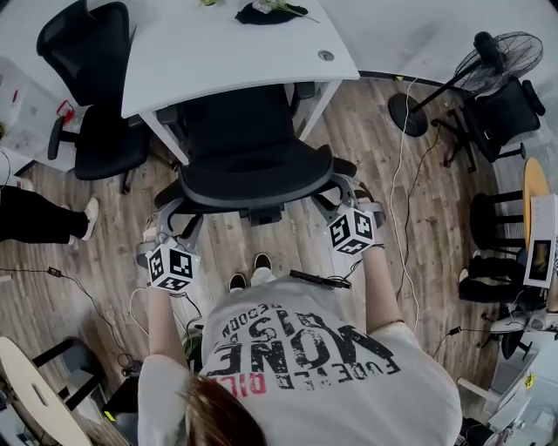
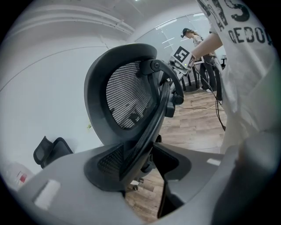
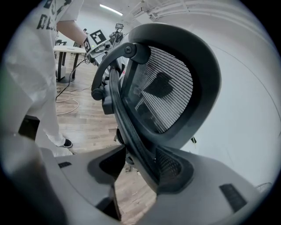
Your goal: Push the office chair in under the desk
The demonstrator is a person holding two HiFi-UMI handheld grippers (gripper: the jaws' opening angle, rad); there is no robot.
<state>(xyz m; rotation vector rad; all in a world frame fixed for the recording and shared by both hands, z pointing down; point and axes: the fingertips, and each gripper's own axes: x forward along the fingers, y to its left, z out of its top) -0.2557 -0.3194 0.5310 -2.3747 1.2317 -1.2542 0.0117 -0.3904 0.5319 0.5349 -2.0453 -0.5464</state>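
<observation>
Now, office chair (image 1: 253, 161): black mesh, straight ahead of the person and facing the desk; its seat lies between the desk's two white legs with the front edge at or just under the desk's near edge; the backrest stands out over the floor
Backrest (image 2: 131, 96): upright; curved mesh in a dark frame; held at both side edges
Left gripper (image 1: 172, 219): at the backrest's left side; its jaws are closed in on the frame edge, which sits between the pads; a strip of floor shows below the grip
Right gripper (image 1: 340, 193): at the backrest's right side, level with the left one; its jaws are likewise clamped on the frame edge with mesh and frame between them
Desk (image 1: 218, 52): white top, just beyond the chair; a dark item (image 1: 266, 12) lies at its far edge
Person: stands directly behind the chair, arms out to either side of it; dark shoes (image 1: 249, 271) are near the chair's base
Floor (image 1: 418, 226): wood planks; cables trail across it
Second chair (image 1: 96, 96): black, at the desk's left end, well apart from the held chair
Fan (image 1: 508, 59): on a stand, off to the right
</observation>
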